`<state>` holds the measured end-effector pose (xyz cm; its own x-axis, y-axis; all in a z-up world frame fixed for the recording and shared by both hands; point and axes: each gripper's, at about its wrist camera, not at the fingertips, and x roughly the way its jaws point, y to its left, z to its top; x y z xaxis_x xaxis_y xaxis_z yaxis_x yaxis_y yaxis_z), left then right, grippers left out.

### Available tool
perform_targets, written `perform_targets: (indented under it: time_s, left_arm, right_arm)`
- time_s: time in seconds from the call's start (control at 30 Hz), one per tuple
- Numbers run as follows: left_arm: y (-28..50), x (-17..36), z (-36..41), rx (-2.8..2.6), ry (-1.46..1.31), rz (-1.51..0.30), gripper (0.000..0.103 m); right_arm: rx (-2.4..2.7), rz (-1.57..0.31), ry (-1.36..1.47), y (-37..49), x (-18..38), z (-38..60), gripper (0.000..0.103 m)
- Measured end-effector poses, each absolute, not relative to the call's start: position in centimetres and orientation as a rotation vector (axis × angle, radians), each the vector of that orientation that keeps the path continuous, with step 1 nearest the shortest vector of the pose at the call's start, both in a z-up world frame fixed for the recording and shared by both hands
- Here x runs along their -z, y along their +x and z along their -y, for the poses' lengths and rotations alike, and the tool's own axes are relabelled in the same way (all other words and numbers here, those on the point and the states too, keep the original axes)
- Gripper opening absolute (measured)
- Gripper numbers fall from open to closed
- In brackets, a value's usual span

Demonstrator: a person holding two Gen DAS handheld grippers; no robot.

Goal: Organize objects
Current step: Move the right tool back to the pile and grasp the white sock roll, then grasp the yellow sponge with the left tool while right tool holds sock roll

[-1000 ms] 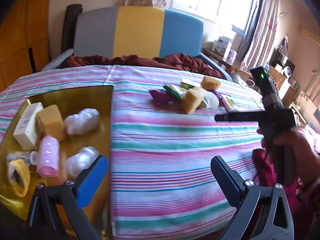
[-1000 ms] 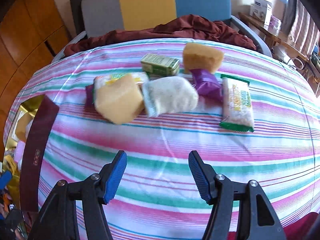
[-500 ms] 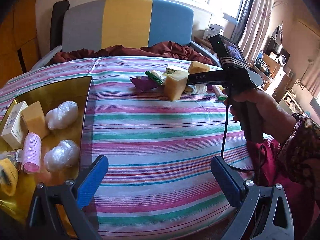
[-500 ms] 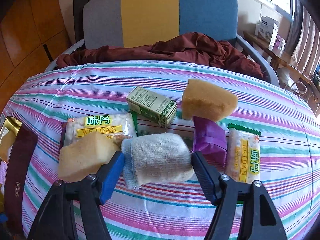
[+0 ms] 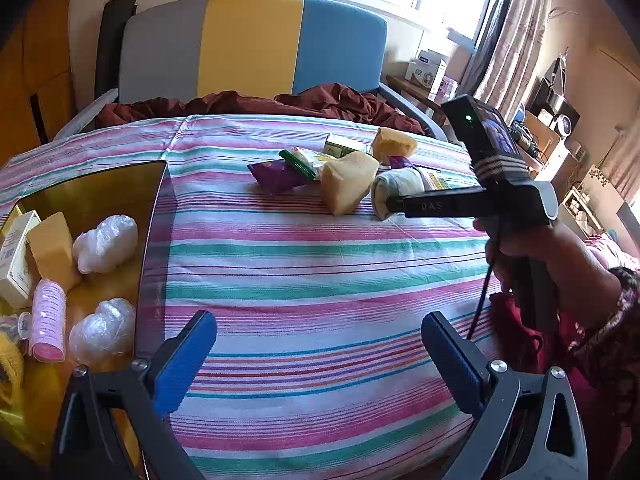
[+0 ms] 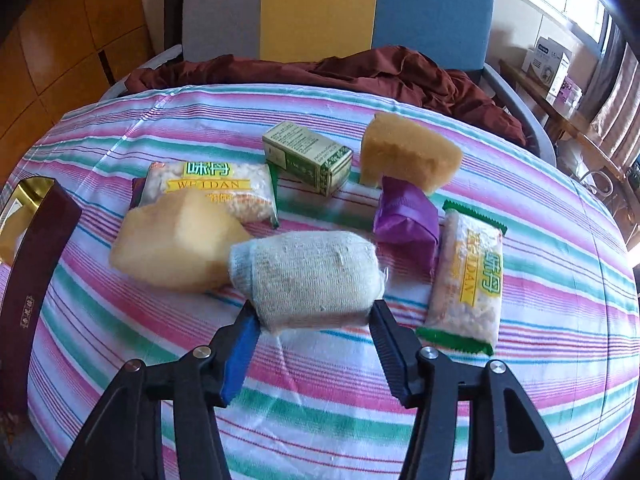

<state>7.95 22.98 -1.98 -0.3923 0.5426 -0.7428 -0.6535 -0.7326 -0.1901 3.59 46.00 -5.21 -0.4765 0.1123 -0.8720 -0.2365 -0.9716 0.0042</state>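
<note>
A rolled grey-white cloth (image 6: 308,272) lies in the pile on the striped tablecloth (image 6: 320,400). My right gripper (image 6: 314,312) straddles its near end; the jaws are closing and both pads press its sides. In the left wrist view the right gripper (image 5: 390,202) touches the same roll (image 5: 400,184), held by a hand (image 5: 560,264). My left gripper (image 5: 320,344) hangs open over bare cloth, beside the gold tray (image 5: 92,192).
Around the roll lie two yellow sponges (image 6: 176,248) (image 6: 408,156), a green box (image 6: 308,156), two snack packets (image 6: 212,184) (image 6: 468,276) and a purple packet (image 6: 404,220). The tray holds a white box (image 5: 16,256), a sponge (image 5: 52,248), two plastic bundles (image 5: 106,236) and a pink roller (image 5: 48,324).
The right gripper moved forward to the pile, took the cloth roll between its fingers and narrowed onto it. The left gripper shifted slightly and stayed open.
</note>
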Motion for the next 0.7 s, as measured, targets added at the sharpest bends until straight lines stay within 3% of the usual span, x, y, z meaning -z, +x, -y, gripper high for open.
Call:
perform_targets:
  time_s: [0.23, 0.4, 0.47, 0.57, 0.7]
  left_arm:
    - [6.6, 2.2, -24.0, -2.151, -1.112, -0.142, 0.103]
    - [6.2, 1.9, -23.6, -2.182, -1.101, -0.112, 0.103]
    - [6.0, 1.8, -23.4, -2.191, -1.103, -0.103, 0.103]
    - [5.9, 1.7, -23.5, -2.193, -1.100, -0.098, 0.103]
    - [6.0, 1.7, -23.9, -2.191, -1.095, -0.107, 0.103]
  right_arm:
    - [-2.462, -0.420, -1.544, 6.6, 6.1, -47.2, 0.050]
    - [-2.517, -0.320, -1.419, 8.0, 3.4, -46.8, 0.055]
    - [-2.550, -0.275, -1.323, 8.4, 1.8, -46.8, 0.062]
    - [-2.584, -0.327, -1.226, 8.2, 1.0, -47.6, 0.071]
    - [-2.549, -0.378, -1.257, 6.4, 2.6, -48.1, 0.073]
